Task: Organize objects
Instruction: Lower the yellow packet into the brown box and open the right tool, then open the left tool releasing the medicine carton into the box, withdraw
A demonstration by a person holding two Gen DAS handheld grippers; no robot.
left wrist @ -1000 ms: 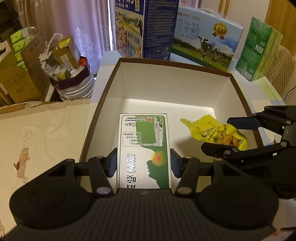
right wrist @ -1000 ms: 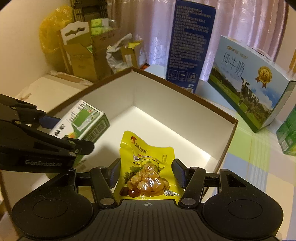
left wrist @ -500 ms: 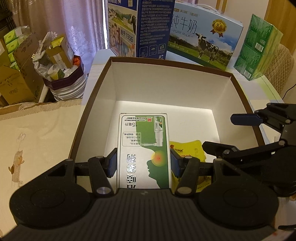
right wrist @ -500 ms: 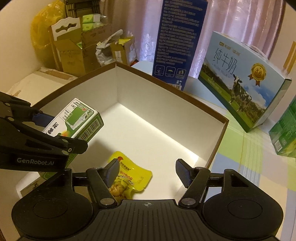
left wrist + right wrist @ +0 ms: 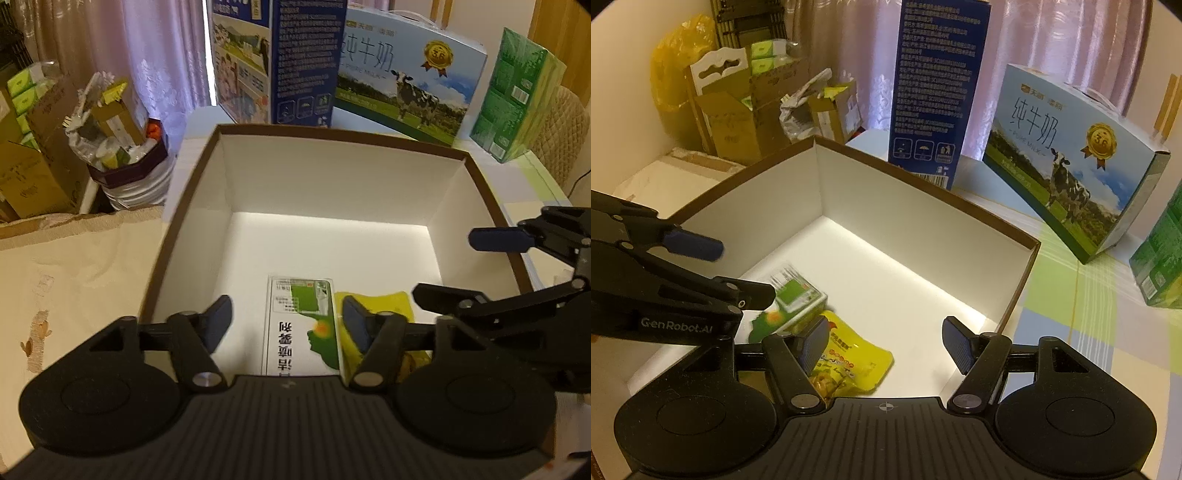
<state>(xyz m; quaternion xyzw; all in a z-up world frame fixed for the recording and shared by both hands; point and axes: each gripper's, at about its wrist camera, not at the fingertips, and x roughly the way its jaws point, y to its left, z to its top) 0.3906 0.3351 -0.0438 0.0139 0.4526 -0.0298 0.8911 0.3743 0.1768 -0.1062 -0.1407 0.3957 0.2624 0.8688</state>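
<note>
At the centre of both views sits one white-lined cardboard box [image 5: 221, 206] holding two items: a green-and-white carton [image 5: 303, 328] and a yellow snack pouch [image 5: 849, 362], side by side at its lower edge. Both claws, left gripper [image 5: 286, 321] and right gripper [image 5: 886, 341], gape apart, empty. "GenRobot.AI" marks one. Behind stands one milk carton [image 5: 1071, 162] reading "PURE MILK".

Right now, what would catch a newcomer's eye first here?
A big open white box fills the middle, with a green-and-white carton and a yellow snack bag lying side by side on its floor. Both black tools, left and right, hang open over them. Behind stands a milk box with a cow.
</note>
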